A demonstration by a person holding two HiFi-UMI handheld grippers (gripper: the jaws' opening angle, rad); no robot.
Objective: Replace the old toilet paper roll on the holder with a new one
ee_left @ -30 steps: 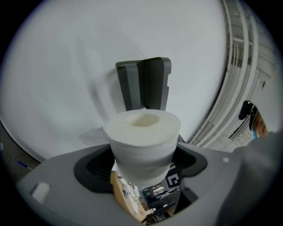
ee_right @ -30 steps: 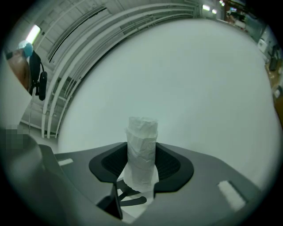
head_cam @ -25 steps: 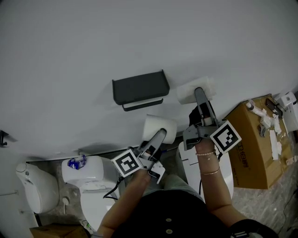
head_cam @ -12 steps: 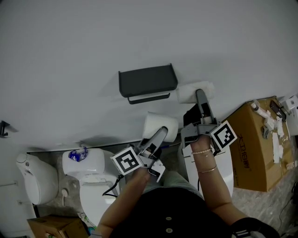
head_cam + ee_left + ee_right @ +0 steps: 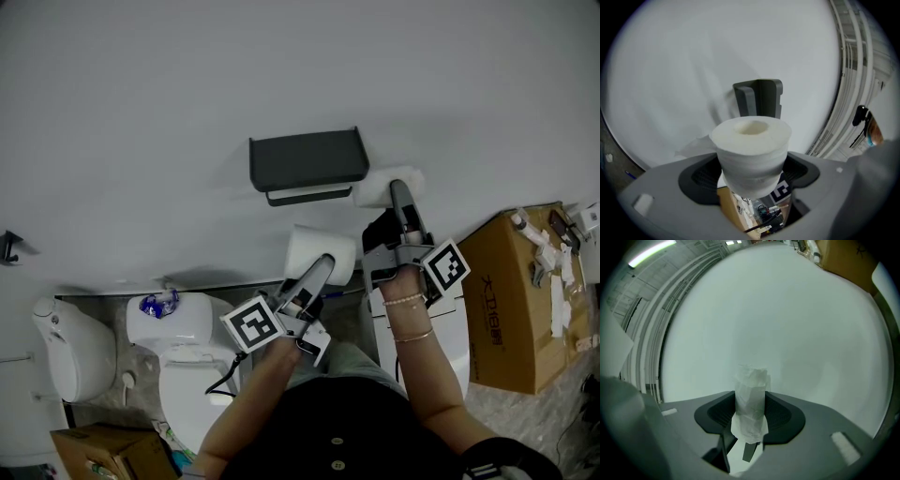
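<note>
A dark grey paper holder (image 5: pixel 307 161) hangs on the white wall, with no roll on its bar. My left gripper (image 5: pixel 323 267) is shut on a full white toilet roll (image 5: pixel 322 253) just below the holder. In the left gripper view the roll (image 5: pixel 752 154) stands between the jaws with the holder (image 5: pixel 758 97) behind it. My right gripper (image 5: pixel 398 187) is shut on a thin, nearly used-up roll (image 5: pixel 382 186) just right of the holder. In the right gripper view this slim crumpled roll (image 5: pixel 751 401) is pinched upright between the pads, against the bare wall.
A white toilet (image 5: pixel 192 361) with a blue item (image 5: pixel 155 305) on its cistern stands at lower left, another white fixture (image 5: pixel 66 366) beside it. An open cardboard box (image 5: pixel 511 291) with small parts sits at right. A white unit (image 5: pixel 455 352) lies under my right arm.
My right gripper has sunk a little and rolled, keeping the thin roll and ending closer to the holder's right end. The left gripper with the full roll has barely moved.
</note>
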